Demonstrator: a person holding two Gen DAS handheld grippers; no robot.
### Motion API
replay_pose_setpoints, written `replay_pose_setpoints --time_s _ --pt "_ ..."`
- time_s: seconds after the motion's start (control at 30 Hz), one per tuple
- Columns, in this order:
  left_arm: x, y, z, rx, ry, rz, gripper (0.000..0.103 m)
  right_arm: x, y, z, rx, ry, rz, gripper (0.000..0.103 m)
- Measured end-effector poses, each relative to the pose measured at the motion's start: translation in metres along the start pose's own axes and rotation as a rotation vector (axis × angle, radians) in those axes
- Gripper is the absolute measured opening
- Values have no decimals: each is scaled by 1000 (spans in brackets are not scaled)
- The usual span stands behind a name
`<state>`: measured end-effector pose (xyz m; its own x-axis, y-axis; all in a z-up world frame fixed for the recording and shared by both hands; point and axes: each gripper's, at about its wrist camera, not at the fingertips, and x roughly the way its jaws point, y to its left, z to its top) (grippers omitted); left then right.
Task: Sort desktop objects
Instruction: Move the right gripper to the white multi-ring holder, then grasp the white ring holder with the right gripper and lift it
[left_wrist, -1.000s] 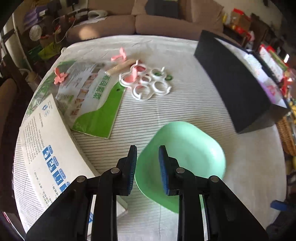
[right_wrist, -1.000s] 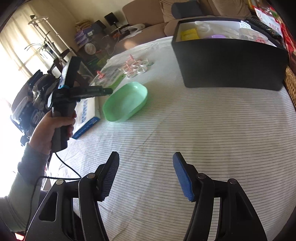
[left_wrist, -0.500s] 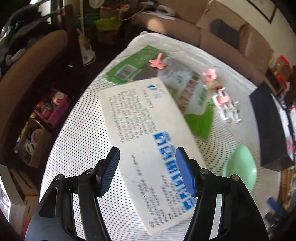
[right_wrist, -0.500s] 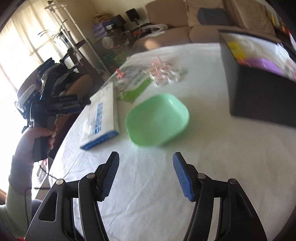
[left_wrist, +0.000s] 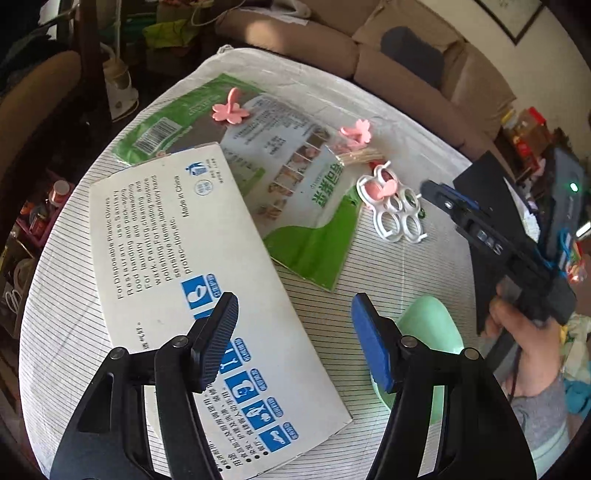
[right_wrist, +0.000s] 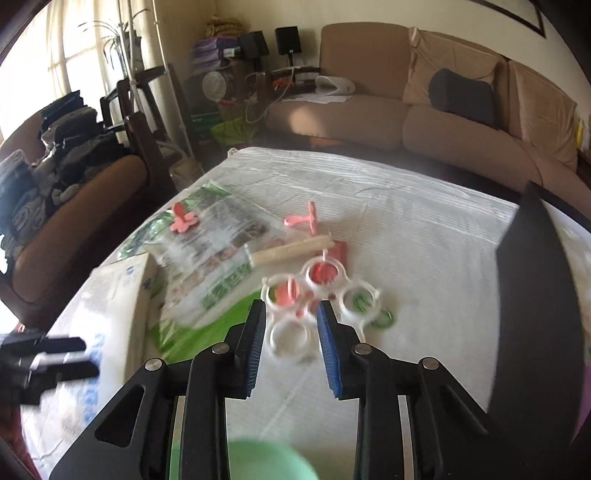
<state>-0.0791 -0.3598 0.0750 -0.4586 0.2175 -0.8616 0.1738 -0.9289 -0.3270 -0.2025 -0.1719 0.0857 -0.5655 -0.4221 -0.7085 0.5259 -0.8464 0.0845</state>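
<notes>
A brown sofa (right_wrist: 424, 122) runs along the far wall behind the desk (right_wrist: 424, 236), which carries a white striped cloth. A dark cushion (right_wrist: 463, 96) leans upright against the sofa back, and a white object lies on the seat to its left; its kind cannot be told. Left of the sofa stand two black speakers (right_wrist: 286, 40) and a small round fan (right_wrist: 213, 83). An armchair (right_wrist: 62, 184) at the left is heaped with dark folded clothes.
</notes>
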Motion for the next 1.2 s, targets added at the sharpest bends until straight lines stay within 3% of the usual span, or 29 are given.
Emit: replay_pose_setpoints --time_s 0.17,0.23,0.27,0.33,0.5,0.63,0.83,0.9,1.07,1.2 --pt "7 -11 1 16 10 -10 61 63 12 15 -73 118 -11 29" --pt "9 -13 2 18 16 -9 61 78 17 12 -119 149 -28 20" --pt "9 -13 2 17 18 -9 61 82 19 9 -132 153 -34 4" --pt "9 -12 2 11 17 -13 61 79 16 6 -107 129 1 4" --pt "8 -13 1 6 13 -46 61 36 -19 10 179 7 225 4" --pt "-1 -23 2 7 -15 -151 61 -10 -26 16 234 -38 325 4" --pt "-32 -66 0 96 -104 -378 76 -81 -17 20 197 -40 347 4" --pt "-38 -86 -4 153 -119 -421 77 -98 -13 17 186 -25 358 4" --pt "-34 -126 -21 277 -114 -359 78 -131 -7 -3 203 -37 391 4" --pt "-29 -136 -23 255 -89 -381 77 -148 -8 -17 209 -61 356 4"
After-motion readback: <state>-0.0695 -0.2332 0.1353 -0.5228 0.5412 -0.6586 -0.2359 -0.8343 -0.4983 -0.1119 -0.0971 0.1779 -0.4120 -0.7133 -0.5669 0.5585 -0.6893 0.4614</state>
